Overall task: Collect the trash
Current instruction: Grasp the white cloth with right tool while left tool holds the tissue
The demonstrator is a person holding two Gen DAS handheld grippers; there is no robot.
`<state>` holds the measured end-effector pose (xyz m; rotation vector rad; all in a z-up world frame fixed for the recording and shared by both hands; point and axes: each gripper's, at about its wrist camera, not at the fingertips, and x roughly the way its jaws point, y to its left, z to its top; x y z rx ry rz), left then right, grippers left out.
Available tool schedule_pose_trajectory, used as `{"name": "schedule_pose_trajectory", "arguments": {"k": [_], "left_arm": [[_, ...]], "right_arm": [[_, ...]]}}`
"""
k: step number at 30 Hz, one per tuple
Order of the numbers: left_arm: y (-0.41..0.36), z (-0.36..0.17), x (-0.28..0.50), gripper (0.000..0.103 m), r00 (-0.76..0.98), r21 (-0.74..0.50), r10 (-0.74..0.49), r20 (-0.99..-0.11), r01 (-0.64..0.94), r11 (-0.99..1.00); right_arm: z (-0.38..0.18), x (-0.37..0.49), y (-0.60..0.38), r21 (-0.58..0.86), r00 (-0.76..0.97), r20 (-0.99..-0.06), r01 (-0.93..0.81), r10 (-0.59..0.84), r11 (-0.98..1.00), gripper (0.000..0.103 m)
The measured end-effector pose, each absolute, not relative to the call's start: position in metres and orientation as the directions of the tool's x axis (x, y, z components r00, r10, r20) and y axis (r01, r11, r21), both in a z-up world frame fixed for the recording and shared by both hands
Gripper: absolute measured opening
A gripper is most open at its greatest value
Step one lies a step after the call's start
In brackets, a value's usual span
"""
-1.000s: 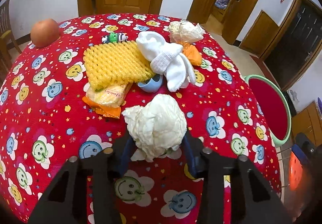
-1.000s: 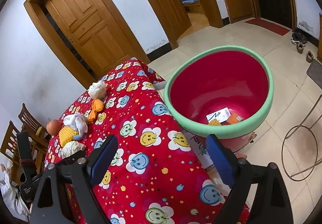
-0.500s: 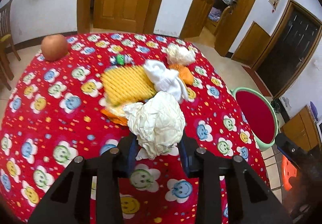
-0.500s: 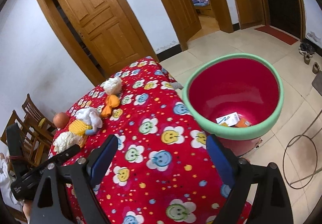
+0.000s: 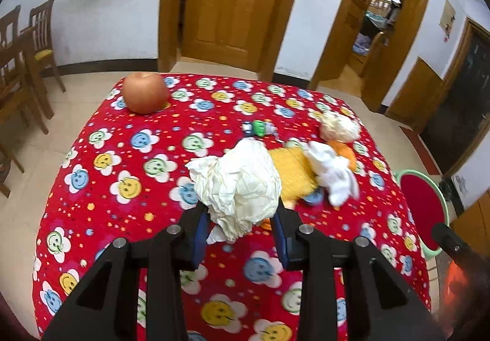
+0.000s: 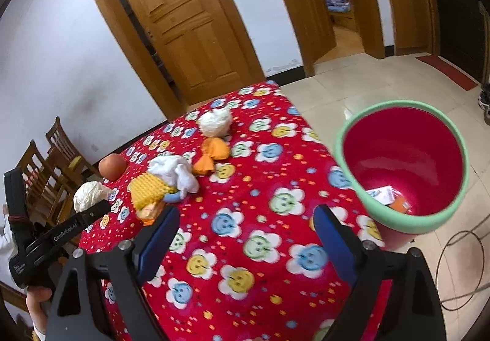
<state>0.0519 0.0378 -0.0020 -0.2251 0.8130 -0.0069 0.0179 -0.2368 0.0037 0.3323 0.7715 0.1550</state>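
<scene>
My left gripper [image 5: 242, 227] is shut on a crumpled white paper ball [image 5: 239, 181] and holds it well above the red smiley tablecloth [image 5: 128, 157]; the ball also shows in the right wrist view [image 6: 88, 195]. My right gripper [image 6: 245, 234] is open and empty above the table's near edge. The red bin with a green rim [image 6: 404, 163] stands on the floor to the right of the table, with a few wrappers inside. On the table lie a yellow foam net [image 6: 150, 189], a white sock [image 6: 176, 171], an orange wrapper [image 6: 211, 154] and another white paper ball [image 6: 214, 123].
An apple [image 5: 145, 96] sits at the table's far left corner. A small green toy [image 5: 258, 128] lies behind the pile. Wooden chairs [image 5: 24, 44] stand left of the table. Wooden doors line the wall. A cable loop [image 6: 459, 267] lies on the floor by the bin.
My left gripper closed on the paper ball and lifted it up off the table. My right gripper rose and pulled back, so the bin looks smaller and farther right.
</scene>
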Motion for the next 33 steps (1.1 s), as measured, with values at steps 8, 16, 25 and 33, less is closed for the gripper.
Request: {"name": "schedule_pose_trajectory", "arguments": {"k": [8, 16, 25, 33], "left_arm": [[0.052, -0.016, 0.063, 0.036, 0.689, -0.188, -0.053, -0.722, -0.121, 0.975], [0.061, -0.032, 0.076, 0.036, 0.676, -0.213, -0.068, -0.733, -0.133, 0.968], [0.065, -0.043, 0.082, 0.036, 0.664, -0.236, -0.091, -0.742, -0.132, 0.963], [0.062, -0.040, 0.079, 0.036, 0.669, -0.242, -0.101, -0.736, -0.120, 0.963]], "right_arm": [[-0.005, 0.056, -0.193, 0.323, 0.661, -0.683, -0.108, 0.310, 0.940, 0.075], [-0.025, 0.089, -0.163, 0.315, 0.608, -0.715, -0.163, 0.347, 0.935, 0.062], [-0.043, 0.111, -0.149, 0.292, 0.578, -0.739, -0.186, 0.345, 0.938, 0.028], [-0.040, 0.103, -0.151, 0.309, 0.592, -0.718, -0.202, 0.368, 0.929, 0.013]]}}
